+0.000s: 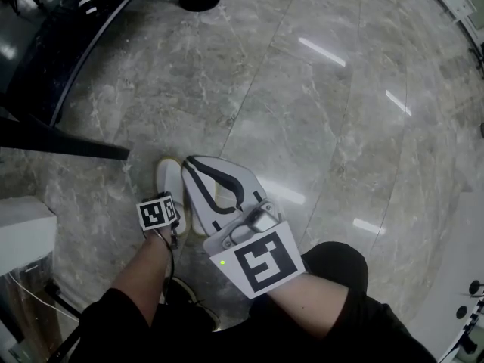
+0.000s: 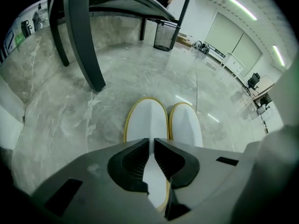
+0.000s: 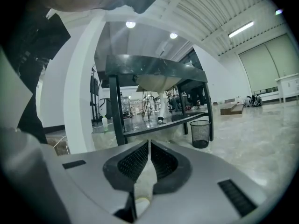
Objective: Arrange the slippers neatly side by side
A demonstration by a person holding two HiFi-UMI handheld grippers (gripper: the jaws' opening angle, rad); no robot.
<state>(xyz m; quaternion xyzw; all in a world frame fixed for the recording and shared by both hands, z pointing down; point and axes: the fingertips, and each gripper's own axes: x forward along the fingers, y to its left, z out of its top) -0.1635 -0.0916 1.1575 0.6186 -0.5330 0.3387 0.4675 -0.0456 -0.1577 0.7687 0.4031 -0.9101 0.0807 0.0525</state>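
The left slipper point(image 2: 145, 118) and the right slipper point(image 2: 188, 125), both white with yellow edging, lie on the grey marble floor point(image 1: 340, 112), low and left of centre in the head view. In the left gripper view we see them side by side, toes toward the top of the frame, with their inner edges just beside each other. The left hand-held gripper point(image 2: 150, 144) points steeply down over the left slipper. Its jaws are narrowed to a slit, with the slipper's white upper pinched between the ribbed black pads point(image 2: 135, 161), and the yellow heel edge shows below them. The right hand-held gripper point(image 3: 149, 147) points nearly level toward a black wire wastebasket point(image 3: 200, 134) and dark table legs point(image 3: 116, 111). Its jaws stand nearly together, gripping nothing that we can make out, and a pale patch with a yellowish rim shows low in the gap. In the head view this gripper hangs over the right slipper and hides most of it. Its marker cube point(image 1: 265, 263) sits at lower centre, and the left one's marker cube point(image 1: 159, 214) is to its left, above a bare forearm point(image 1: 144, 274).
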